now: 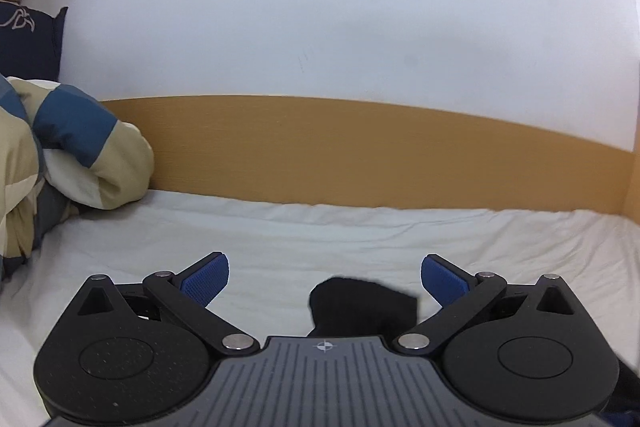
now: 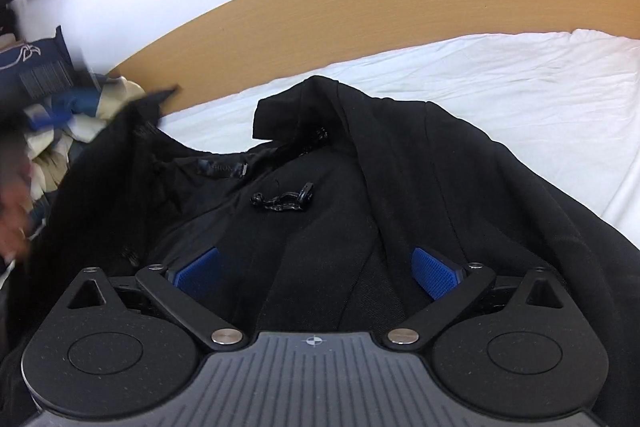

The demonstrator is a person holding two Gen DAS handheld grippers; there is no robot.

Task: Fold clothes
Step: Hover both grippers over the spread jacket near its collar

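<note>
Right tool (image 2: pixel 314 273): jaws spread over crumpled black toggle-fastened coat (image 2: pixel 420 163) on white-sheeted bed (image 2: pixel 500 75), positioned to grasp; left tool (image 1: pixel 324 279) likewise spread.

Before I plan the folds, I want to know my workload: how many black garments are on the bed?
1: a black jacket spread on the white sheet under the open right gripper. The left wrist view shows only a dark corner, probably the same jacket. Others may be hidden.
</note>
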